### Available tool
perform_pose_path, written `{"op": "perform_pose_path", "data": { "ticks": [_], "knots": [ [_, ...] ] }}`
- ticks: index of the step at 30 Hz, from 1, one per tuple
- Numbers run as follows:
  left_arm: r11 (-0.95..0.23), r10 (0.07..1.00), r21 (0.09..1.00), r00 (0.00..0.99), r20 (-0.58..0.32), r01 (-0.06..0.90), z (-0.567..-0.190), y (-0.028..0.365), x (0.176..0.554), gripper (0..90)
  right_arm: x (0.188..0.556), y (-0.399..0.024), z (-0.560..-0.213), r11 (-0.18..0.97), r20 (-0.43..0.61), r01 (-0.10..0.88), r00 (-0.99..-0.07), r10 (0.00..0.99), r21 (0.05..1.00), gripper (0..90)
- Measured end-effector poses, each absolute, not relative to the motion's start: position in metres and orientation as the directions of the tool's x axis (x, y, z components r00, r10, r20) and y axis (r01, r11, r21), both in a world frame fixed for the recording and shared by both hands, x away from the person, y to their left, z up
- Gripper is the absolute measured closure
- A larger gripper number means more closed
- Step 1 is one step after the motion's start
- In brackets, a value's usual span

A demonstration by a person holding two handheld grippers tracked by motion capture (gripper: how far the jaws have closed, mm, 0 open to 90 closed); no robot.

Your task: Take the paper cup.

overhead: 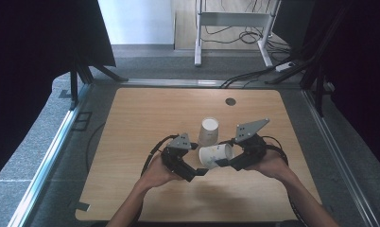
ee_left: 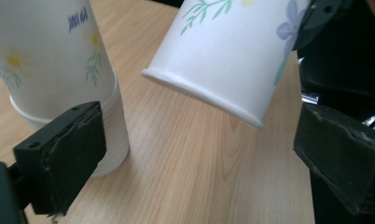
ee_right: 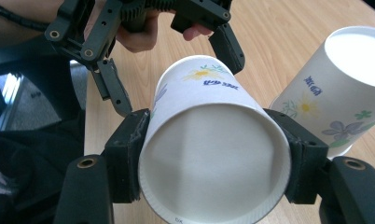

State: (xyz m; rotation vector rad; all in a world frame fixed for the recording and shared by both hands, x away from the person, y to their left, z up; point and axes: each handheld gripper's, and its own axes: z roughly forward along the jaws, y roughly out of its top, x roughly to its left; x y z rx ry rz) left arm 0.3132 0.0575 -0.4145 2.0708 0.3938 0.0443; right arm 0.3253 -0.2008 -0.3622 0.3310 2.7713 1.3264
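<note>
The right gripper [overhead: 224,163] is pinching a flower-printed paper cup [ee_right: 213,154] near its rim, holding it tilted on its side above the wooden table [overhead: 145,113] — both black pads are pressing on the cup's wall in the right gripper view. The left gripper [overhead: 197,172] is standing spread wide, with nothing between its jaws; they are pointing toward the held cup, just short of it. Just beyond the two grippers, a stack of upside-down paper cups [overhead: 209,131] is sitting on the table, bottom up — in the left gripper view it is rising just beside the held cup, apart from it.
</note>
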Motion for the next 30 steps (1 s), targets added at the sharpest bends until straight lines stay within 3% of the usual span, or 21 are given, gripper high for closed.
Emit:
{"op": "perform_pose_path", "data": {
  "ticks": [12, 20, 30],
  "knots": [
    [-0.428, 0.260, 0.876, 0.959, -0.116, 0.223, -0.420, 0.051, 0.313, 10.3, 0.322, -0.215, -0.375, 0.501, 0.099, 0.194, -0.973, 0.210, 0.844, 35.7],
    [-0.413, 0.182, 0.890, 0.975, -0.126, 0.192, -0.426, 0.046, 0.316, 16.1, 0.321, -0.218, -0.383, 0.479, 0.124, 0.198, -0.975, 0.183, 0.855, 35.7],
    [-0.405, 0.146, 0.899, 0.983, -0.114, 0.165, -0.427, 0.047, 0.315, 27.0, 0.321, -0.218, -0.384, 0.480, 0.130, 0.190, -0.979, 0.157, 0.856, 36.0]
  ]
}}
